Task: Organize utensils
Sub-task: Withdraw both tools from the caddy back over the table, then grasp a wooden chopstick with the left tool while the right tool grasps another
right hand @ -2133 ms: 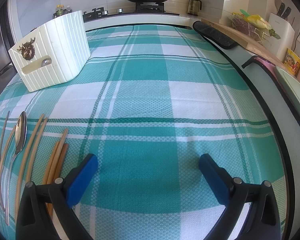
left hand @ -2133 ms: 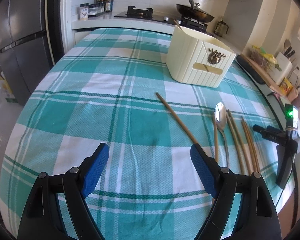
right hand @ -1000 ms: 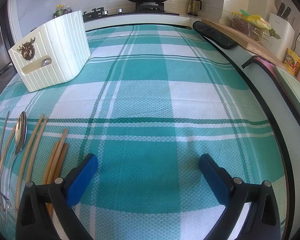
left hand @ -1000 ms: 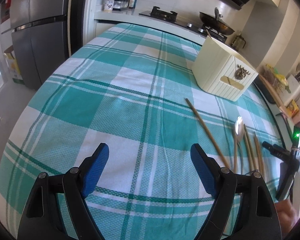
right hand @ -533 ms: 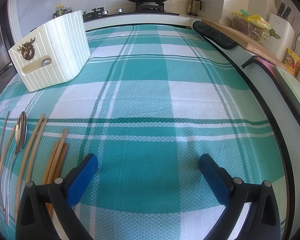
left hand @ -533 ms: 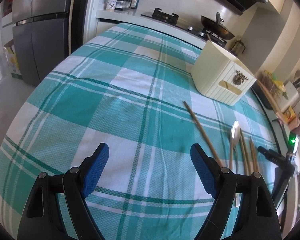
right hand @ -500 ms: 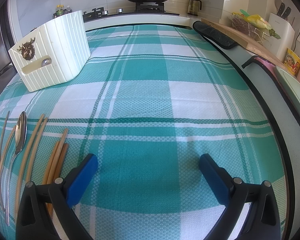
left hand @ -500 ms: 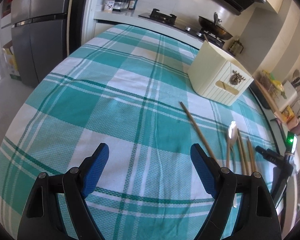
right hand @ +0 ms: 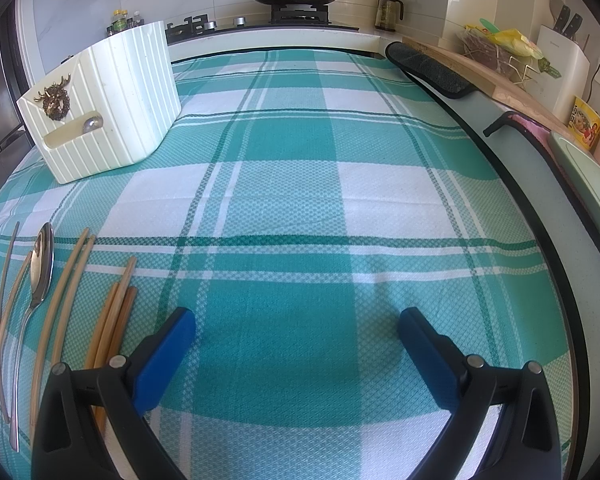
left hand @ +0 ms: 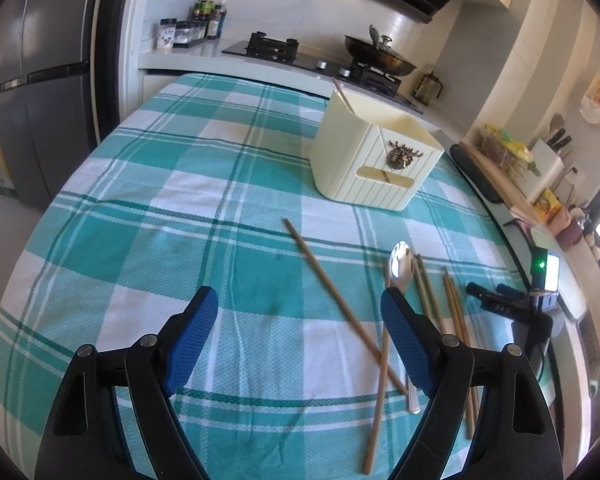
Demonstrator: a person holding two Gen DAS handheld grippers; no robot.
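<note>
Kitchen desk w/ plaid cloth: one chopstick already in holder; spoon & loose chopsticks remain. Left claw, right claw both wide, empty.

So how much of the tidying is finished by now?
Barely begun. One chopstick already stands in the cream holder, and something shiny shows through its front slot. Nothing is in hand: the left gripper and right gripper are both open and empty above the cloth. Left to do: the spoon and the loose chopsticks lying on the tablecloth.
</note>
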